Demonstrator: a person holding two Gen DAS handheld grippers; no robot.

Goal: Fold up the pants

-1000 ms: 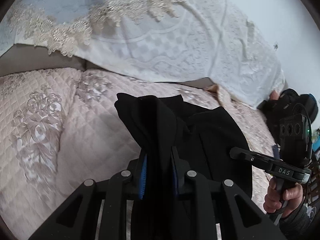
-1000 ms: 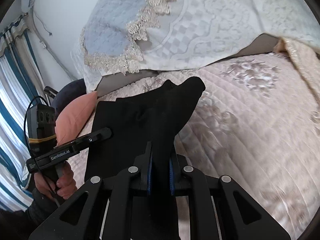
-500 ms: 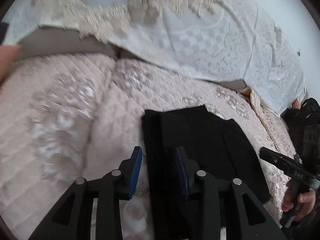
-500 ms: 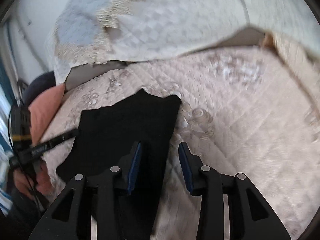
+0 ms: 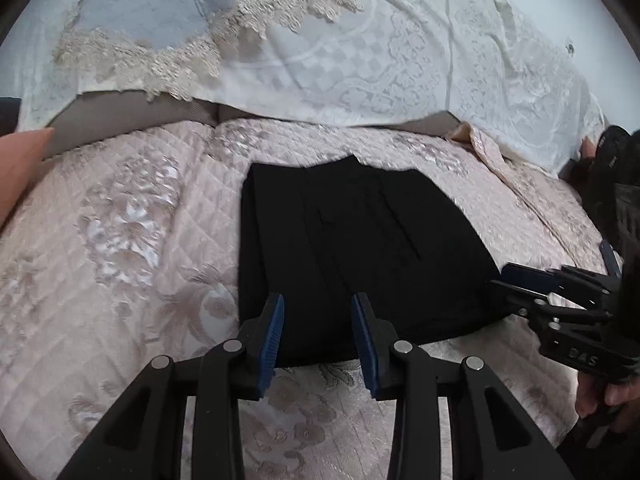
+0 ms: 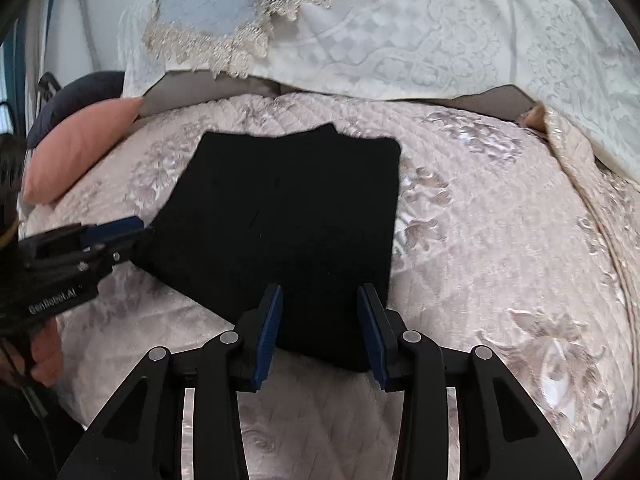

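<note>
The black pants [image 5: 352,248] lie folded into a flat rectangle on the pink quilted bed; they also show in the right wrist view [image 6: 288,216]. My left gripper [image 5: 318,336] is open and empty, just above the near left edge of the pants. My right gripper [image 6: 320,330] is open and empty above the near right corner. The right gripper shows in the left wrist view [image 5: 520,280] at the pants' right edge. The left gripper shows in the right wrist view [image 6: 116,236] at their left edge.
The pink quilted bedspread [image 5: 120,264] surrounds the pants. A white lace cover [image 5: 360,52] drapes the pillows at the back. A pink cushion [image 6: 80,144] lies at the left. A dark object [image 5: 612,168] sits at the far right.
Both grippers held pants fabric a second ago. They have opened, let the pants go and drawn back. The pants now lie flat on the bed.
</note>
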